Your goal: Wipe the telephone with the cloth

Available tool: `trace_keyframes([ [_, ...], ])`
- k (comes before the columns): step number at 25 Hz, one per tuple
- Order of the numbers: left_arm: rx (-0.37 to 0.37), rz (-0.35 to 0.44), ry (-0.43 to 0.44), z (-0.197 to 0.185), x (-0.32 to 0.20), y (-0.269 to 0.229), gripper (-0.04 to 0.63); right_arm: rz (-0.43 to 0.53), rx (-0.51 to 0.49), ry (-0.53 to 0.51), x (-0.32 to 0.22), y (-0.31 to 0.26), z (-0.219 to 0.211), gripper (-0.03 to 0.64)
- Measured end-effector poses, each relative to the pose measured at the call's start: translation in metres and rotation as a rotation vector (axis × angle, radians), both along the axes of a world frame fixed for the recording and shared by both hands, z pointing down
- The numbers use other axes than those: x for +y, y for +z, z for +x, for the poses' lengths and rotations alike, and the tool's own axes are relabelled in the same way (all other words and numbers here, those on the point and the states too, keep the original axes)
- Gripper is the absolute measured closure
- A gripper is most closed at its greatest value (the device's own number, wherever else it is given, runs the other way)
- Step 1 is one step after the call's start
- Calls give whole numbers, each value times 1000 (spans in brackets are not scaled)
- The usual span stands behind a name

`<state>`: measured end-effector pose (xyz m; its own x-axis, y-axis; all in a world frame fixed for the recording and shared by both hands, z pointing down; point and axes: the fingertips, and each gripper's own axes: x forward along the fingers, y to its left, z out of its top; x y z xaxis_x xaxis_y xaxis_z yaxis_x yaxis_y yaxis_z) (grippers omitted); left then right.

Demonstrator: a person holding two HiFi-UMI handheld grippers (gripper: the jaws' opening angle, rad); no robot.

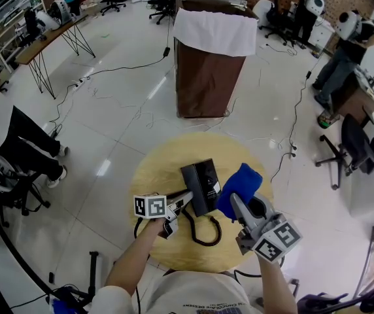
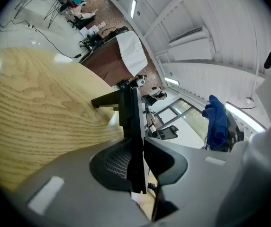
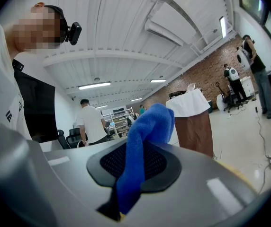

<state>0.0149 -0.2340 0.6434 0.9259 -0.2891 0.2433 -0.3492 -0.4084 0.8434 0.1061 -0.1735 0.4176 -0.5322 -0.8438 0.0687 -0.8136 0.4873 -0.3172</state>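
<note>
A black telephone [image 1: 201,185] stands tilted up on a round wooden table [image 1: 161,169], its coiled cord [image 1: 203,231] looping toward the near edge. My left gripper [image 1: 184,199] is shut on the phone's near left side. In the left gripper view the phone's thin edge [image 2: 128,112] runs between the pads of the left gripper [image 2: 138,148]. My right gripper [image 1: 237,203] is shut on a bunched blue cloth [image 1: 240,185], which lies just right of the phone, close to its side. In the right gripper view the cloth [image 3: 145,131] sticks up from the right gripper [image 3: 140,160].
A brown cabinet [image 1: 205,77] draped with a white sheet stands beyond the table. Cables trail over the white floor [image 1: 121,110]. A seated person's legs [image 1: 30,146] are at the left; office chairs [image 1: 357,149] and standing people [image 1: 344,51] are at the right.
</note>
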Motion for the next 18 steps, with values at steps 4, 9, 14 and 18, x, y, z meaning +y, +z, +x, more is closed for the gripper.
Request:
trace_keyframes([
  [4,-17,21,-22,-4,-1,0,525,-4,0,-3,3,2,-2,555],
  [9,-17,34,-65,-14,-7,-9,526,-5,-1,-15,8,0,-3,555],
  [14,-47,95,-92,-20,-2,-28,537,3,4,-37,15,-3,-5,555],
  [18,-67,198,-122,-20,7,-58,537,14,23,-71,26,-4,-9,555],
])
